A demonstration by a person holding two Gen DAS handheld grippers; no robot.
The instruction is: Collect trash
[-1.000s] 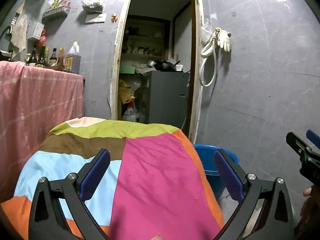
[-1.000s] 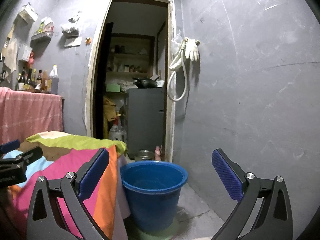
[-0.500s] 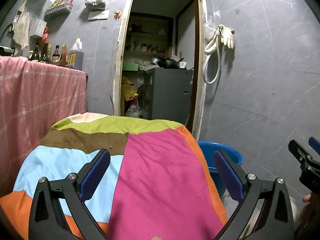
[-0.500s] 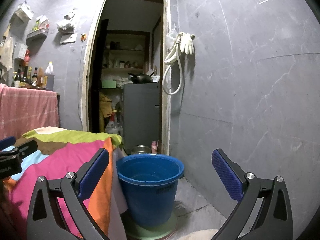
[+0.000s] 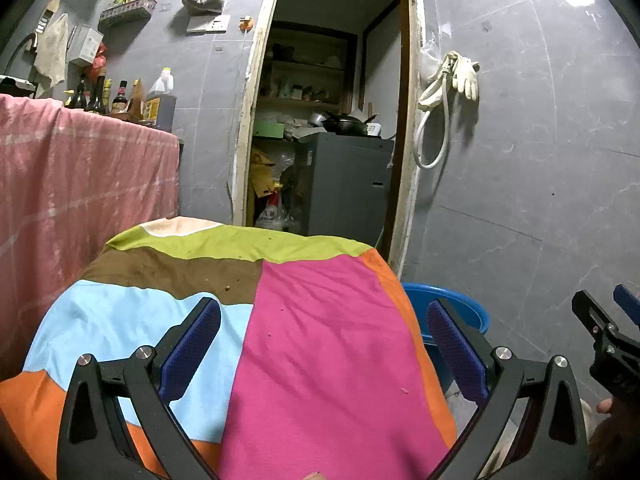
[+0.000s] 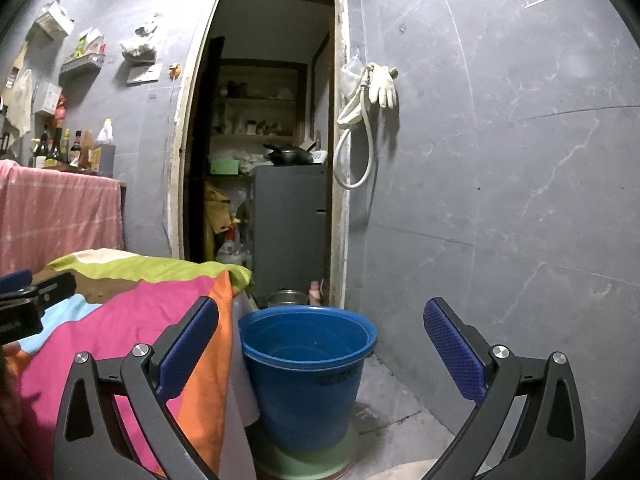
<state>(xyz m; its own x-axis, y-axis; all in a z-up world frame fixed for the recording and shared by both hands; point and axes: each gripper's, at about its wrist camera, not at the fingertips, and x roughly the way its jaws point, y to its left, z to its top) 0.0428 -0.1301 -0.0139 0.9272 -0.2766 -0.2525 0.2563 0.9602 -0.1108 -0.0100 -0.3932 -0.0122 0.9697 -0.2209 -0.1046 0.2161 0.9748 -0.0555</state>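
A table under a patchwork cloth point(image 5: 320, 340) of pink, light blue, brown, green and orange lies below my left gripper point(image 5: 320, 340), which is open and empty. Small crumbs point(image 5: 227, 288) dot the cloth. A blue bucket point(image 6: 308, 364) stands on the floor right of the table on a green base; it also shows in the left wrist view point(image 5: 452, 308). My right gripper point(image 6: 320, 344) is open and empty, held in front of the bucket. Each gripper shows at the edge of the other's view: the right one point(image 5: 604, 332) and the left one point(image 6: 28, 300).
A counter draped in pink cloth point(image 5: 80, 184) with several bottles point(image 5: 120, 98) stands at left. An open doorway point(image 5: 324, 120) ahead leads to a storeroom with a grey cabinet point(image 5: 344, 184). A hose and gloves point(image 5: 452, 84) hang on the grey tiled wall point(image 6: 520, 160).
Both views have dropped slightly: the table cloth and bucket sit a little lower and closer. Both grippers stayed open and empty.
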